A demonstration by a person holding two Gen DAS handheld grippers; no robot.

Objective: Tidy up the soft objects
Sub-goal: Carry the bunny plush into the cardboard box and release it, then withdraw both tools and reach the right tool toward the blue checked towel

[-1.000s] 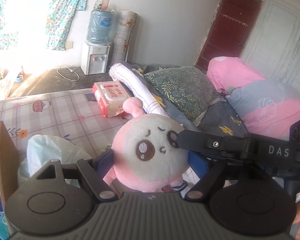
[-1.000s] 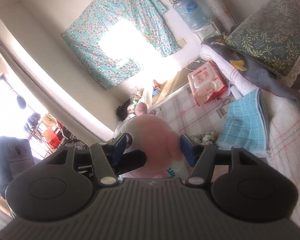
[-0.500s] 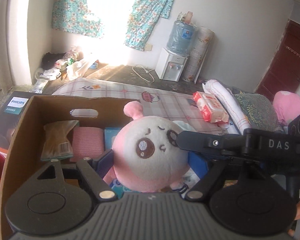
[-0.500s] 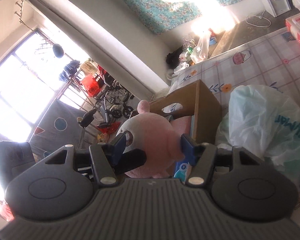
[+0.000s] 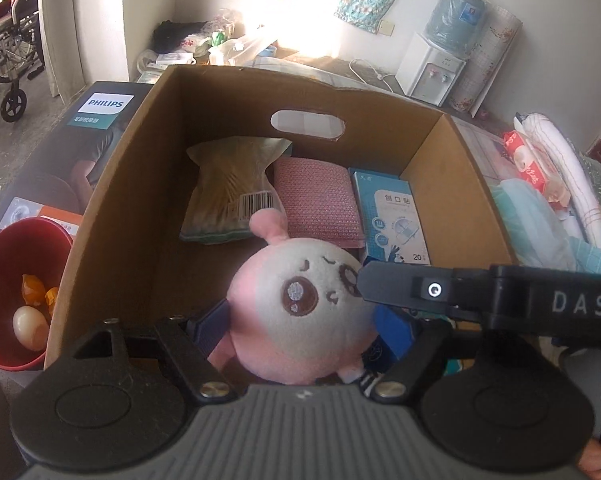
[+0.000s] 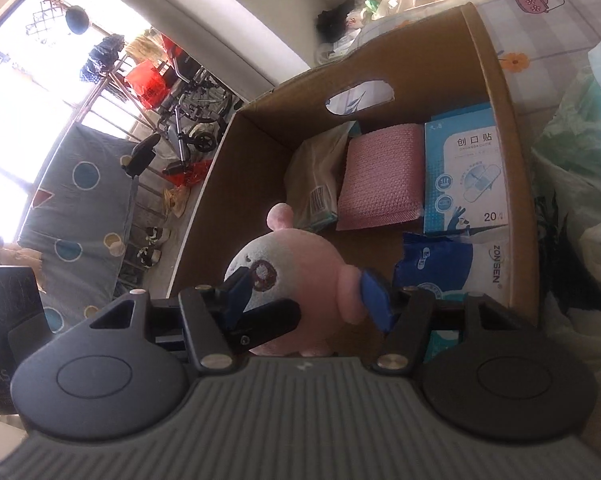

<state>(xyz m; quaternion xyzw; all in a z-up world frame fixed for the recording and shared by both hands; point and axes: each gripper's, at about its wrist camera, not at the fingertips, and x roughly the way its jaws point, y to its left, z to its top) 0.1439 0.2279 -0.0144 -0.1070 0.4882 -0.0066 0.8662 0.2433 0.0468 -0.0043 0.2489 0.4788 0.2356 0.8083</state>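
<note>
Round pink plush toy is pinched by both right gripper and left gripper, whose jaws just closed further. Light and squashy; mid-body hold judged best.

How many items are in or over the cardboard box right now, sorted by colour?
Pink: 2, the round pink plush toy and the pink knitted cloth pad.
Blue: 2, the blue plaster box and the dark blue ZONSEN pack.
Greenish: 1, the clear barcoded packet.
Total: 5.
</note>
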